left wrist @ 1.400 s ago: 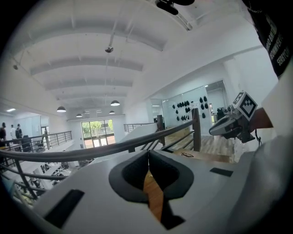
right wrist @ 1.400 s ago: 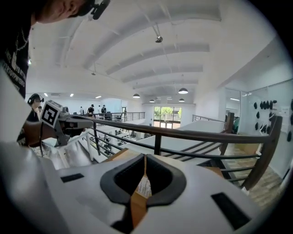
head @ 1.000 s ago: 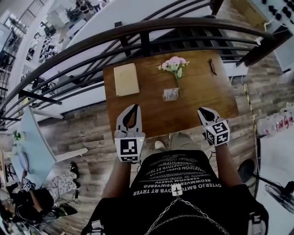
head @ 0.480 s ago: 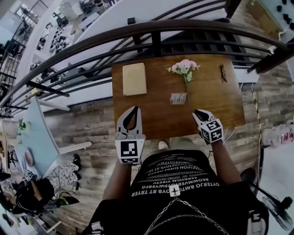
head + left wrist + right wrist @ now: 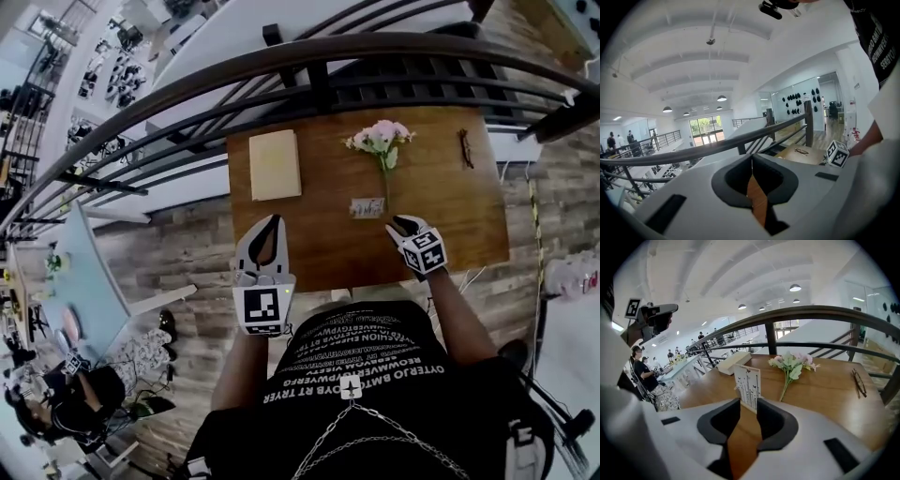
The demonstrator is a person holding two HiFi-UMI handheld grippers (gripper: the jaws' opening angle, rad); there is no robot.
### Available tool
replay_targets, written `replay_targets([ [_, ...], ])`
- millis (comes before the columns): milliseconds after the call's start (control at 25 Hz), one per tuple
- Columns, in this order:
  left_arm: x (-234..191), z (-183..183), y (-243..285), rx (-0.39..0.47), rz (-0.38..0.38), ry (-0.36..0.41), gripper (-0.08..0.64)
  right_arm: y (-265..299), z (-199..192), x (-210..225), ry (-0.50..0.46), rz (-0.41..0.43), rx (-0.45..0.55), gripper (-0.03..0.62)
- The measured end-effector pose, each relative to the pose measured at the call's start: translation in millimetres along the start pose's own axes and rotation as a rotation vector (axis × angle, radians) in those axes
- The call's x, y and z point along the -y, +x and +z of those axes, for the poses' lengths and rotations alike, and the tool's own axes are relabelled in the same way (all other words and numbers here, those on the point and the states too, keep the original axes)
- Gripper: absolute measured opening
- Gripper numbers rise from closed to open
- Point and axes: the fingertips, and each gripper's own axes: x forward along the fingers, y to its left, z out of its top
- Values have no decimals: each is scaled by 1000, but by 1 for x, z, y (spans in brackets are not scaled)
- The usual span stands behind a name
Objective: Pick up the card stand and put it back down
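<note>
The card stand (image 5: 367,207) is a small white printed card standing upright on the wooden table (image 5: 450,211), below the flower stem. In the right gripper view the card stand (image 5: 747,381) rises just beyond the jaw tips, its foot hidden behind them. My right gripper (image 5: 401,225) sits a little to the card's right and near side; its jaws are opening and nothing is pressed between them (image 5: 748,405). My left gripper (image 5: 273,219) hovers at the table's near left edge, tips meeting, holding nothing (image 5: 751,161).
A pink flower sprig (image 5: 380,138) lies behind the card. A tan book (image 5: 275,164) is at the far left, spectacles (image 5: 465,148) at the far right. A dark curved railing (image 5: 309,58) runs behind the table. The person's torso is at the near edge.
My right gripper moved forward and left over the table toward the card stand, and its jaws parted. The left gripper stayed at the near left edge.
</note>
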Motion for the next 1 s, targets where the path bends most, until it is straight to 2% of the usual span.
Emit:
replay_targets([
  [360,0,-8,32,-49,-12,-8,29,50,-6,17,-7,61,-49,158],
  [680,1,-21,37,-92,-9,-13,29,75,-13,19,-38,109,-68,173],
  [1000,-1,-28,37,-124,6,-19,29,88,-7,23,-111,117,-10,161],
])
